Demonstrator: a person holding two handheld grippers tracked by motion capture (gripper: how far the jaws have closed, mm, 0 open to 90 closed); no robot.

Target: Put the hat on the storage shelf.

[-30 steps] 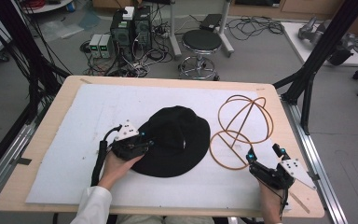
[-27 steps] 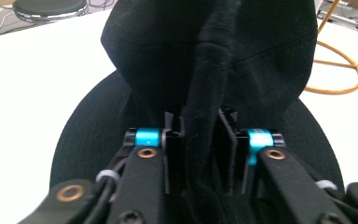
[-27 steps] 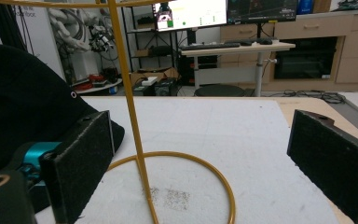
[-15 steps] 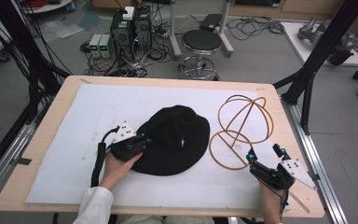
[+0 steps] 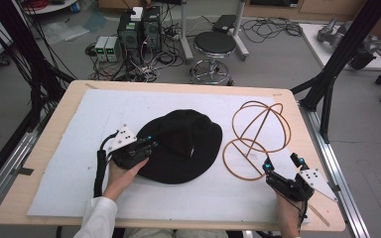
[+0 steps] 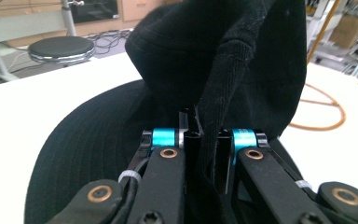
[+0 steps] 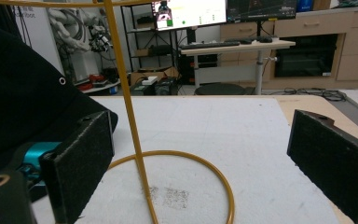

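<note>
Black fabric of the hat now sits pinched in your left tongs, which closed within the last second; the crown is pulled up. The hat lies mid-bench, brim widest from near-left to far-right. Your right tongs stand wide beside the wire frame.

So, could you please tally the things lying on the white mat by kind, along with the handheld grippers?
Black bucket hat: 1
Orange wire hat stand: 1
Handheld grippers: 2, the left gripper shut on the hat's fabric, the right gripper open by the stand's ring.
Total: 4
</note>
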